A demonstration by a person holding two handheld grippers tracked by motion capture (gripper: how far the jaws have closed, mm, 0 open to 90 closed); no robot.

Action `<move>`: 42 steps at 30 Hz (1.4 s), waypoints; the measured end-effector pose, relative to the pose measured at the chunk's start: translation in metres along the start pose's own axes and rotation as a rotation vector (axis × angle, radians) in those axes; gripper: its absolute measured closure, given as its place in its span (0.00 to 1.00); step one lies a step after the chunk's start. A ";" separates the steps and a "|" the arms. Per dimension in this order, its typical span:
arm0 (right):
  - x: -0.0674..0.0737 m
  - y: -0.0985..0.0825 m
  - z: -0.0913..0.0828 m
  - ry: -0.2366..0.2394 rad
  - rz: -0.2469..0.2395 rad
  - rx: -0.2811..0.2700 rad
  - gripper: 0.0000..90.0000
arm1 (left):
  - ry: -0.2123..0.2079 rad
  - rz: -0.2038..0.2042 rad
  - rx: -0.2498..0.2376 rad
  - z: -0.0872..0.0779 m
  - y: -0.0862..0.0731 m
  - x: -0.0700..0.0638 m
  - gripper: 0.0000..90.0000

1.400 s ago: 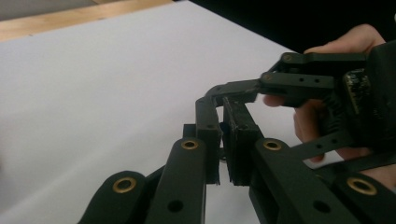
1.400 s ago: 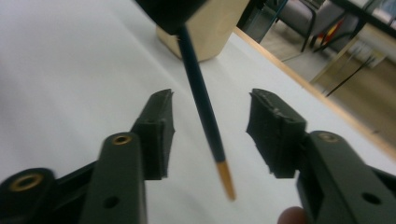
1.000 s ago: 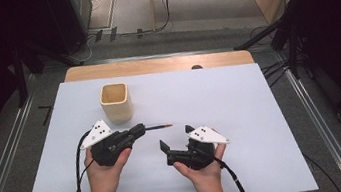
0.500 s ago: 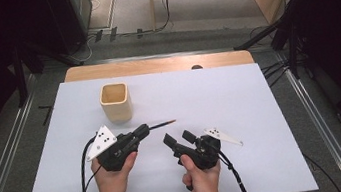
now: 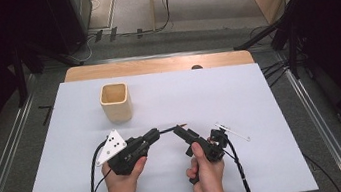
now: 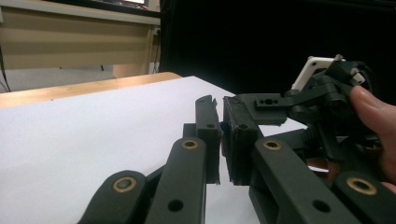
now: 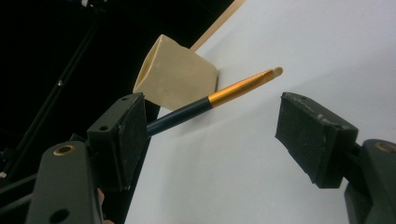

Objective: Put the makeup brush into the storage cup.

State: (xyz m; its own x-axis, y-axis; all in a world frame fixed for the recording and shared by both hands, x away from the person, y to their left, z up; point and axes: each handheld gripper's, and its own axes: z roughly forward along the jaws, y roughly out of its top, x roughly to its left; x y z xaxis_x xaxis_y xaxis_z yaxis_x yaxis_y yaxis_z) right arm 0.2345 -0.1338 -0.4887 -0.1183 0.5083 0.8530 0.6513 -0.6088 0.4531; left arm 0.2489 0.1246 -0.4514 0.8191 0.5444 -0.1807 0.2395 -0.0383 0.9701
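L [image 5: 151, 136] & R gripper [image 5: 182, 133] tip-to-tip, low

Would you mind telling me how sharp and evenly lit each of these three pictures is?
High view: the white table sheet is evenly lit, the surroundings fall into darkness, and the small pale wooden cup is slightly soft. Left gripper view: the left gripper reads fairly sharp against a black background. Right gripper view: the dark brush with a gold ferrule is crisp and casts a faint shadow; the right gripper pads look soft.
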 end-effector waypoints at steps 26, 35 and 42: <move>-0.010 0.018 -0.005 0.175 -0.054 -0.039 0.94 | -0.029 0.007 0.115 0.014 -0.004 -0.002 0.39; 0.033 0.012 -0.007 0.121 -0.507 -0.027 0.94 | -0.069 0.038 0.238 0.027 -0.007 -0.012 0.47; 0.049 0.003 -0.008 0.109 -0.669 -0.018 0.94 | -0.077 0.023 0.263 0.029 -0.006 -0.014 0.57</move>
State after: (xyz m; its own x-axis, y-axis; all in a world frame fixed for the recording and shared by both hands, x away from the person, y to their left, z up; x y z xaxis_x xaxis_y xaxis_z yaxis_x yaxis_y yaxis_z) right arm 0.2245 -0.1154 -0.4437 -0.5674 0.7154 0.4078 0.3985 -0.1949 0.8962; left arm 0.2510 0.0928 -0.4595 0.8608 0.4758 -0.1805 0.3390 -0.2716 0.9007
